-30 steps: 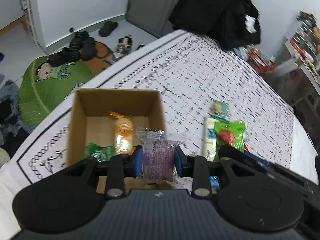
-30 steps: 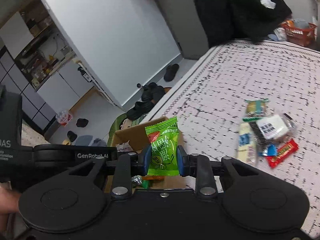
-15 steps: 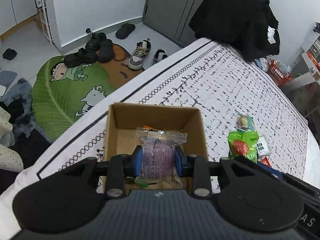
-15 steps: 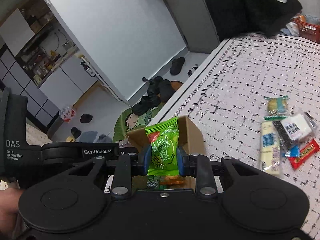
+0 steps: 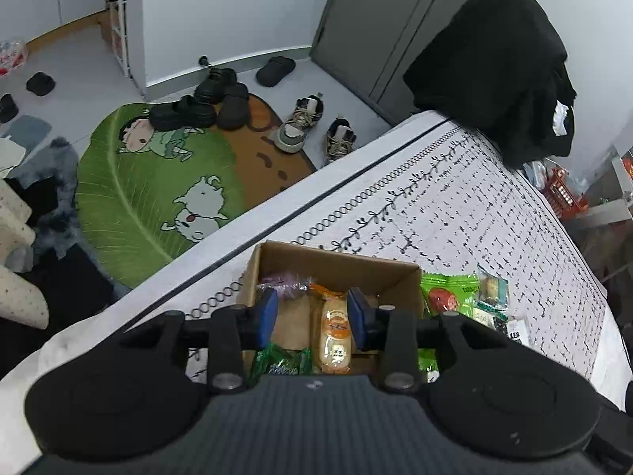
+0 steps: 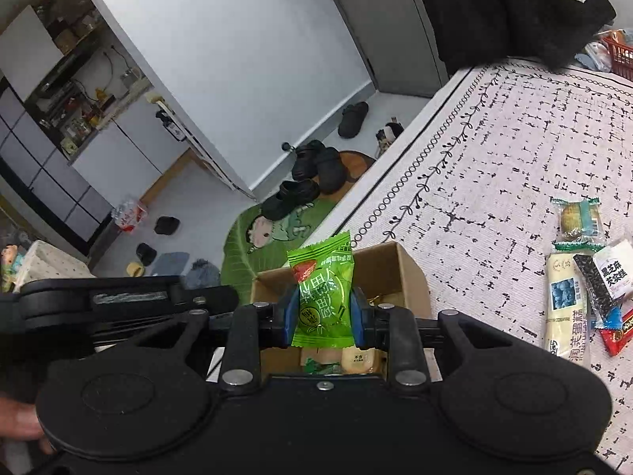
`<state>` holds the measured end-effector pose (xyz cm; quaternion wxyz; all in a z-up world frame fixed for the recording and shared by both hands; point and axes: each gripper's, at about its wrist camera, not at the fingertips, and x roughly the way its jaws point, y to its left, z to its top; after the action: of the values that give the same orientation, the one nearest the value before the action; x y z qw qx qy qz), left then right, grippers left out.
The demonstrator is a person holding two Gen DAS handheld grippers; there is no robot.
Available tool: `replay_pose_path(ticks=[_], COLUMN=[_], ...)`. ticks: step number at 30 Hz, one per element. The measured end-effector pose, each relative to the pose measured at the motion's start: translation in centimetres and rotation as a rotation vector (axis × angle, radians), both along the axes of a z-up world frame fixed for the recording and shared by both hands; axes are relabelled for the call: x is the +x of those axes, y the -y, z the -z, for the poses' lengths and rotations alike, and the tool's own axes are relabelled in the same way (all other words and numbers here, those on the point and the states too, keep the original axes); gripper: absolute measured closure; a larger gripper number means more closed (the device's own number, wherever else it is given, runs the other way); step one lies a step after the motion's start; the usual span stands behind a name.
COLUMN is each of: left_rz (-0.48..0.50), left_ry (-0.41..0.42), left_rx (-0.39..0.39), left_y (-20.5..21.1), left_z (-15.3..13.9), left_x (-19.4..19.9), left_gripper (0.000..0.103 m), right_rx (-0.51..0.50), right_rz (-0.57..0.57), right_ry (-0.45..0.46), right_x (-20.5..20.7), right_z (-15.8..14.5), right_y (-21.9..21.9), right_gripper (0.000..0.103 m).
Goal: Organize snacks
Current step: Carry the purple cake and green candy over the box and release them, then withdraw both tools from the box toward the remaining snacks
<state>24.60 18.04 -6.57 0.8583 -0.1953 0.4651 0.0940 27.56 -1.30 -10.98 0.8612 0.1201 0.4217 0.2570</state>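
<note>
The bed, spread with a white patterned cover, lies ahead of and beneath both grippers. On it, directly below and just ahead of the left gripper, sits an open cardboard box. That gripper's jaws have just been opening and stand apart with nothing between them; the purple packet lies in the box's far left corner, beyond the left pad, beside an orange-wrapped cake and a small green candy.

The right gripper is clamped on a green snack bag, which stands upright between the pads, its long axis pointing up and away. From this gripper the box lies straight ahead and slightly below, its opening showing behind and under the bag. The left gripper's black body reaches in from the left at about the same level, so both tools crowd the same opening.

The right hand looks nearer to the next release: the bag seems to hang over the near part of the box, so a short push forward and down should place it inside.

Loose snacks wait off to the right, well apart from the box.
</note>
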Motion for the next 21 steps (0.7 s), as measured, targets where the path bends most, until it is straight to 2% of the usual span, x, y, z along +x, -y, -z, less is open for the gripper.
replay_pose_path(ticks=[4, 6, 7, 8, 11, 13, 19, 21], left_rz=[-0.035, -0.056, -0.062, -0.069, -0.086, -0.086, -0.112, -0.116], left_ry=[0.001, 0.001, 0.001, 0.0, -0.006, -0.01, -0.03, -0.053], left_rx=[0.006, 0.008, 0.01, 0.012, 0.03, 0.048, 0.091, 0.095], left_y=[-0.7, -1.0, -1.1, -1.2, -1.2, -1.0, -0.1, 0.2], left_z=[-0.4, -0.7, -0.9, -1.0, -1.5, -1.7, -2.1, -1.9], left_x=[-0.9, -1.4, -1.6, -1.9, -2.7, -3.2, -4.4, -4.6], left_gripper=[0.061, 0.057, 0.054, 0.053, 0.045, 0.036, 0.022, 0.021], right_rx=[-0.028, -0.021, -0.014, -0.007, -0.006, -0.002, -0.031, -0.047], right_rz=[0.014, 0.01, 0.013, 0.017, 0.02, 0.02, -0.012, -0.015], right_ry=[-0.033, -0.036, -0.036, -0.033, -0.053, -0.071, -0.071, -0.086], right_x=[0.9, 1.2, 1.3, 1.4, 1.7, 1.7, 0.8, 0.4], right_z=[0.5, 0.6, 0.6, 0.6, 0.6, 0.5, 0.4, 0.6], right_y=[-0.4, -0.4, -0.3, -0.3, -0.2, -0.1, 0.3, 0.7], right_gripper=[0.072, 0.059, 0.045, 0.041, 0.04, 0.04, 0.035, 0.033])
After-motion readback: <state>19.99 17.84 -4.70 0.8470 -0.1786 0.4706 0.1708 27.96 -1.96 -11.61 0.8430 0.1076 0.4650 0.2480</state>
